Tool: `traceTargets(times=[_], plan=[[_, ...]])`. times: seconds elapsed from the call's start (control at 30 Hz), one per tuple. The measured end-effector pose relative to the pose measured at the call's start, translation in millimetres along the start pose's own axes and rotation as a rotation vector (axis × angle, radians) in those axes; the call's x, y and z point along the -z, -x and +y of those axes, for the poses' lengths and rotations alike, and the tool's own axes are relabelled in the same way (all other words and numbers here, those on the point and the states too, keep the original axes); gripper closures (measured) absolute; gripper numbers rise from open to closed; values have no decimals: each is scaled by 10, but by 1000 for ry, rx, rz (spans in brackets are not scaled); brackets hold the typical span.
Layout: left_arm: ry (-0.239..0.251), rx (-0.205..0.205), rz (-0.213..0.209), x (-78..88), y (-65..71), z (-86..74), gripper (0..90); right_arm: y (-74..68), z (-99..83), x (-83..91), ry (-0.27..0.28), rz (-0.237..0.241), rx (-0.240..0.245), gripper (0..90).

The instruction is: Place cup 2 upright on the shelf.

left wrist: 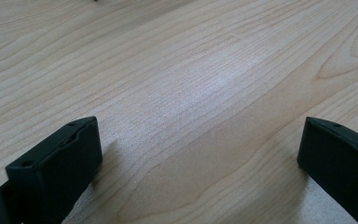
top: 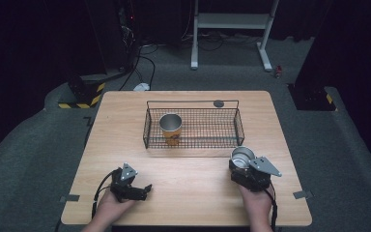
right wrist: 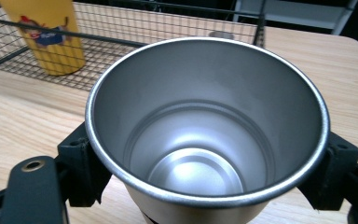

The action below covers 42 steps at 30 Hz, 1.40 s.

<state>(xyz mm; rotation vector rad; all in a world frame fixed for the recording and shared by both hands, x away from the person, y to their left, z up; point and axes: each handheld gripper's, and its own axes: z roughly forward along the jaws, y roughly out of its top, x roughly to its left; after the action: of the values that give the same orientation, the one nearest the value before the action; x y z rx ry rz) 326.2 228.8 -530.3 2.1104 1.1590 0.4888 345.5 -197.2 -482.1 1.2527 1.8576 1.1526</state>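
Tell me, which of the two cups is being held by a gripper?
The plain silver cup, clamped in the right gripper. The yellow cup stands free in the wire basket.

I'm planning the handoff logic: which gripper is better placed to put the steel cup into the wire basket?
Right. The right gripper is shut on the steel cup, just before the wire basket. The left gripper is open over bare table.

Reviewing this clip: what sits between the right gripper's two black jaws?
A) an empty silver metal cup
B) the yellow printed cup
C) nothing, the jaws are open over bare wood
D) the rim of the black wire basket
A: in the right gripper view the right gripper has a jaw on each side of the empty silver metal cup, while the yellow printed cup stands in the black wire basket.
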Motion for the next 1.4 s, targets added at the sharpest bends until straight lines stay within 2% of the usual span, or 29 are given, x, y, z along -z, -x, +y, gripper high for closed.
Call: traceTargets(times=[0.23, 0.43, 0.93, 1.23, 1.4], plan=[[0, -1, 0, 1, 0, -1, 2, -153, 33, -35, -3, 34, 29, 182], [-2, -4, -2, 5, -2, -3, 3, -222, 92, -51, -3, 50, 43, 182], [-2, -4, -3, 9, 0, -8, 3, -228, 263, -108, 7, 50, 32, 183], [-3, -2, -1, 10, 2, -7, 3, -203, 382, -128, 15, 40, 3, 182], [-4, -4, -2, 11, 1, -6, 3, -210, 485, -159, 16, 31, 11, 182]])
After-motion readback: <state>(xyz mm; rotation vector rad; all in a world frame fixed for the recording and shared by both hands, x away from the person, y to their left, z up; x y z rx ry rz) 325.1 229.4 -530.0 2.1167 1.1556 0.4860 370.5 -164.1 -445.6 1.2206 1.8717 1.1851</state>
